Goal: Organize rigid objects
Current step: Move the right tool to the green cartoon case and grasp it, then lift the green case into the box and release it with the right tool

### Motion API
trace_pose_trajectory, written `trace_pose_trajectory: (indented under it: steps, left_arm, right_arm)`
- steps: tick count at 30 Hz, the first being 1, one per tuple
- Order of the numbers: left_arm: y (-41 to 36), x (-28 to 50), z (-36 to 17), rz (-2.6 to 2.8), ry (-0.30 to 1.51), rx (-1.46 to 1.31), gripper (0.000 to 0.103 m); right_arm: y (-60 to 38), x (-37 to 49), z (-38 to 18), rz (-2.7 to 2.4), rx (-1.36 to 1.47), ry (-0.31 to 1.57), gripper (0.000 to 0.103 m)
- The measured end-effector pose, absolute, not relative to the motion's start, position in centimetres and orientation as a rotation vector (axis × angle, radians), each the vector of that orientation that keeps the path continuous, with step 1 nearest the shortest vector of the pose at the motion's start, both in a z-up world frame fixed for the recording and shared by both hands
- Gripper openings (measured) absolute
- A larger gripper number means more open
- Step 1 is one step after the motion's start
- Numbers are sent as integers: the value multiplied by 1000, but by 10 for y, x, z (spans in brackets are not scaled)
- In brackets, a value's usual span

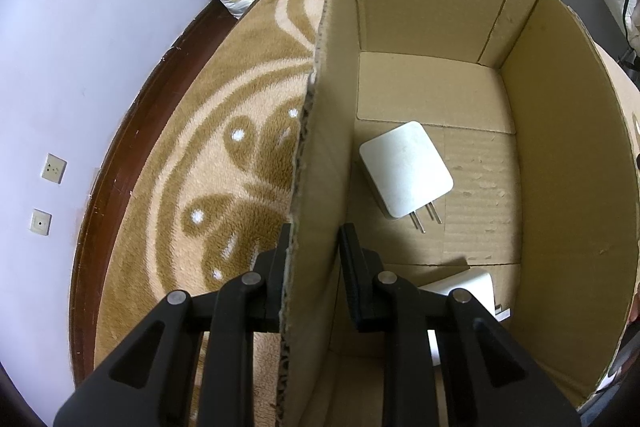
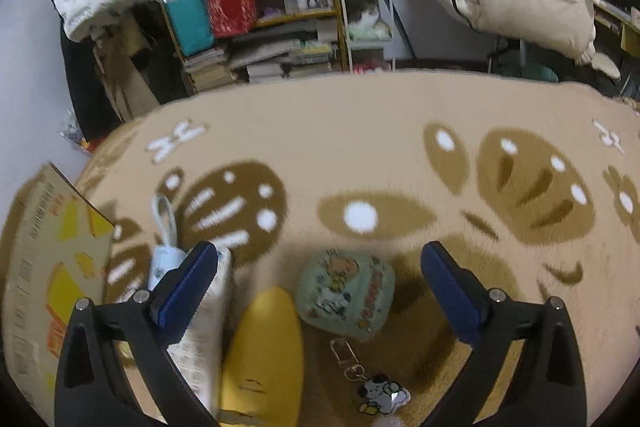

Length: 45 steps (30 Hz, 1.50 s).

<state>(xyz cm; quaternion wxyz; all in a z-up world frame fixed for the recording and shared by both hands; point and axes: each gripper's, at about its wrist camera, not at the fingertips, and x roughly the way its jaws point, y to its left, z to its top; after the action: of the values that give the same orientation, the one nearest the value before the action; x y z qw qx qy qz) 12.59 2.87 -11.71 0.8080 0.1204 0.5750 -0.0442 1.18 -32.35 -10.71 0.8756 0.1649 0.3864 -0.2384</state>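
My left gripper (image 1: 314,259) straddles the left wall of an open cardboard box (image 1: 316,163), one finger outside and one inside, closed onto the wall. Inside the box lie a white plug adapter (image 1: 406,174) and another white item (image 1: 464,287) partly hidden behind my finger. My right gripper (image 2: 320,279) is open and empty above the rug. Below it lie a pale green round case with cartoon print (image 2: 346,293), its keychain charm (image 2: 386,393), a yellow oblong object (image 2: 264,359) and a white patterned object with a loop (image 2: 200,307).
The box's printed outer side shows at the left of the right wrist view (image 2: 44,267). A beige and brown patterned rug (image 2: 360,131) covers the surface. Shelves with books and bags (image 2: 260,11) and a white rack stand behind. A dark wooden rim (image 1: 132,115) borders the rug.
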Motion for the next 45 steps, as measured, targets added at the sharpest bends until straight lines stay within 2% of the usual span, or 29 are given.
trace_pose_trajectory:
  steps: [3,5,7,10,23,45]
  left_arm:
    - [29,127,-117,-95,1232,254,22]
    - [29,127,-117,-96,1232,255,22]
    - [29,127,-117,-96,1231,258,22]
    - [29,127,-117,-96,1231,258,22]
    - [29,126,-117,-94,1230,261,22]
    - [29,127,-118,-106,1234,258,21]
  right_arm:
    - [-329,11,-122,-502,387,846,103]
    - [-331,11,-129,-508,406,867,95]
    - [-334,11,-136,-506,428,896,74]
    - [-333,10,-141,-524,419,917,63]
    - [-317,4,-115,-512,407,847,63]
    - [-231,13,-17,-254,361,648,63]
